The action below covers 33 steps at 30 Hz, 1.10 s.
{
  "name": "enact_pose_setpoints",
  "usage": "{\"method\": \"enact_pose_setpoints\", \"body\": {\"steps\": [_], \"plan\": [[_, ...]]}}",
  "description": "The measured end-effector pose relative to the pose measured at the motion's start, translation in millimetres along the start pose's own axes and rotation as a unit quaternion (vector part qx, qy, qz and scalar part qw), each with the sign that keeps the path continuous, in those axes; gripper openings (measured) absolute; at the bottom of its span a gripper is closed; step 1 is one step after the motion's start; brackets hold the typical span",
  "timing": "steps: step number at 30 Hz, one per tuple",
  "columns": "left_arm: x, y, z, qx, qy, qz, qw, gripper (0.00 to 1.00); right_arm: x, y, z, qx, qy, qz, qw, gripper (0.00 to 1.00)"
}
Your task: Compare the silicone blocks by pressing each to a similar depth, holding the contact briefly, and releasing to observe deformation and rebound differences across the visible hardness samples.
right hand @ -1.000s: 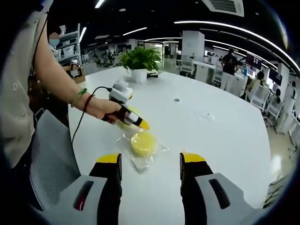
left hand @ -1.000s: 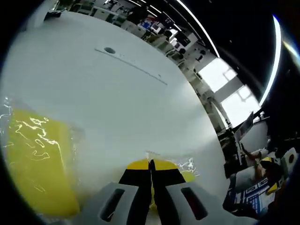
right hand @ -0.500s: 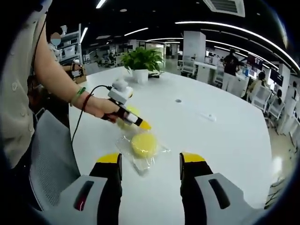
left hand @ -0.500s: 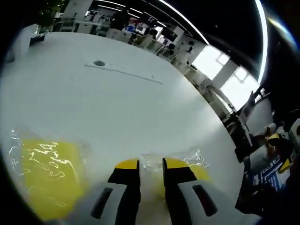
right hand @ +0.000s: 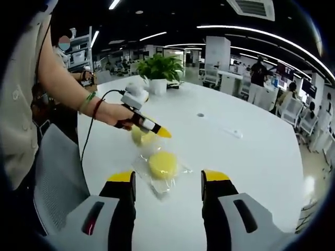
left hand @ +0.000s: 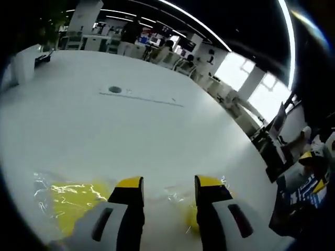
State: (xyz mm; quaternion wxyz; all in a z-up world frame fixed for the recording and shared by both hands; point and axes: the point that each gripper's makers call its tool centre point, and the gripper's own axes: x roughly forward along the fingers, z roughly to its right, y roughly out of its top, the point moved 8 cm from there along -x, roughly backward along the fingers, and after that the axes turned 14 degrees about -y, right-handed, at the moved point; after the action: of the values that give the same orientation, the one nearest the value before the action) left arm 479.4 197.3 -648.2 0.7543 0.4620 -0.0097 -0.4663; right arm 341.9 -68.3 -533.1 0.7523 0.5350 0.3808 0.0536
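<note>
Long ceiling lights shine bright. A window glares white. The white desk looks washed out. Shiny plastic wrap glints. Edges bend and blur.

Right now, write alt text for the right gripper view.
Over a white table, the right gripper hangs open above a bagged yellow block. A hand holds the left gripper above a second block beyond it. A plant stands at the far edge.

Left gripper jaws cover part of the bagged yellow block; far desks too blurred
</note>
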Motion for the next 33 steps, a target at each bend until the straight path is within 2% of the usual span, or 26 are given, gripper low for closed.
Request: {"method": "enact_pose_setpoints", "body": {"steps": [4, 5, 8, 11, 14, 19, 21, 23, 33], "plan": [[-12, 8.9, 7.0, 0.015, -0.01, 0.008, 0.9998, 0.39, 0, 3.6, -4, -0.002, -0.002, 0.003, 1.0, 0.47], [-15, 11.6, 10.6, 0.028, -0.021, 0.011, 0.9993, 0.4, 0, 5.1, -6, -0.001, -0.002, 0.006, 1.0, 0.47], [-24, 14.4, 14.9, 0.032, -0.031, 0.012, 0.9989, 0.42, 0, 9.2, -11, 0.016, 0.005, 0.022, 0.9996, 0.47], [-35, 18.2, 20.1, 0.048, -0.039, 0.02, 0.9979, 0.42, 1, 10.3, -15, 0.019, 0.003, 0.023, 0.9995, 0.48], [-52, 22.8, 28.4, 0.056, -0.057, 0.035, 0.9962, 0.43, 3, 12.6, -19, 0.029, 0.0, 0.027, 0.9992, 0.49], [-80, 27.5, 36.9, 0.07, -0.066, 0.056, 0.9938, 0.48, 4, 20.9, -24, 0.053, -0.013, 0.045, 0.9975, 0.52], [-95, 30.5, 41.3, 0.081, -0.07, 0.074, 0.9915, 0.51, 5, 23.4, -27, 0.055, -0.019, 0.047, 0.9972, 0.53], [-108, 31.5, 44.3, 0.086, -0.07, 0.083, 0.9903, 0.56, 5, 26.4, -29, 0.055, -0.025, 0.049, 0.997, 0.54], [-161, 24.9, 61.8, 0.132, -0.094, 0.106, 0.981, 0.61, 1, 34.3, -50, 0.078, -0.041, 0.063, 0.9941, 0.57]]}}
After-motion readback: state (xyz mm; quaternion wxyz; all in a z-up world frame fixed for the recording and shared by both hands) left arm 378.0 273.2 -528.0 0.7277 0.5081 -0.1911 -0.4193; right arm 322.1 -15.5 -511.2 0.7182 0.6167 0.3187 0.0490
